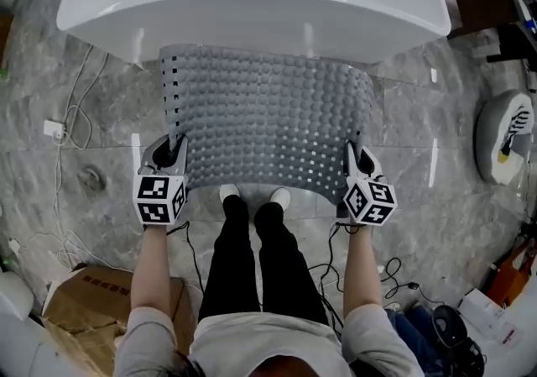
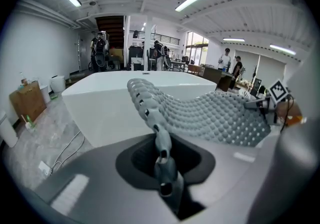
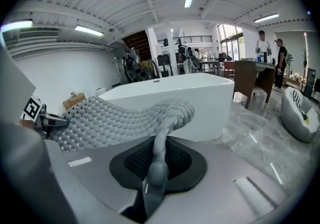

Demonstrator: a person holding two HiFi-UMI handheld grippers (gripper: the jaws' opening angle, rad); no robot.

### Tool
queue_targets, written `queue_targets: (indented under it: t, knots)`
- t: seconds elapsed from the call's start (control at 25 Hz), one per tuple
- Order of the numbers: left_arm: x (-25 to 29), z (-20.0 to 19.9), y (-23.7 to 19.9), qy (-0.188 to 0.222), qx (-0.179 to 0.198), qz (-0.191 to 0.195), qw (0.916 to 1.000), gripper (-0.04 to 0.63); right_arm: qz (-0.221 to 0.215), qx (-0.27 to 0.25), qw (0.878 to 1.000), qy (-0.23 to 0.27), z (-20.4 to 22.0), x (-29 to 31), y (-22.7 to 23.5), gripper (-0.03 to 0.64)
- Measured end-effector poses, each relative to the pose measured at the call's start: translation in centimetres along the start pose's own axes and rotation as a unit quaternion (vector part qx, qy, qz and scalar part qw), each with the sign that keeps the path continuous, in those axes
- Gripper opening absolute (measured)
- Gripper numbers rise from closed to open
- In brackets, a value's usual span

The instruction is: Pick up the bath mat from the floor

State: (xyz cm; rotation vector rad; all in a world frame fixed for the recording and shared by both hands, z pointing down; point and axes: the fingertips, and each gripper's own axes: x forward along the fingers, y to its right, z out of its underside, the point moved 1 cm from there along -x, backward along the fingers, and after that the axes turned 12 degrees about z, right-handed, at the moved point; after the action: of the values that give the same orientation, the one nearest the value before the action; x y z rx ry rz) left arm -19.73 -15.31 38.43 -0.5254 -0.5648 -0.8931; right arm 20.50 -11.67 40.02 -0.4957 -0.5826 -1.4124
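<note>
The left hand-held gripper [image 1: 172,150] and right hand-held gripper [image 1: 357,159] each clamp a corner of the mat [image 1: 268,119], held up before the tub [image 1: 252,6]. The lift seems underway; next, both grips must hold level.

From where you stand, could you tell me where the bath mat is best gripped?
At its two near corners, from your side, as the left gripper and right gripper do: the bath mat is thin and floppy, so its edge fits the jaws; two grips keep it spread.
</note>
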Motion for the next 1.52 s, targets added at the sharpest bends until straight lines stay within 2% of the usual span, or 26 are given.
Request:
queue_targets:
  t: [0.24,0.68,1.2,1.52]
  knots:
    - [-6.6,-6.5,1.4,0.027,0.005,-0.006,0.9996,0.054,-0.004,0.005,1.0,0.023,-7.1,-6.2,-0.5,0.04]
    - [-14.7,-13.6,3.6,0.072,0.008,-0.013,0.9973,0.055,-0.012,0.0,0.997,0.072,-15.8,-14.2,-0.9,0.04]
    - [-20.1,-18.6,6.4,0.114,0.04,-0.012,0.9925,0.057,-0.018,-0.014,0.992,0.121,-20.9,-20.8,-0.4,0.04]
    - [-23.1,-21.2,8.0,0.152,0.053,-0.018,0.9868,0.057,-0.026,-0.016,0.986,0.163,-24.3,-24.2,0.0,0.04]
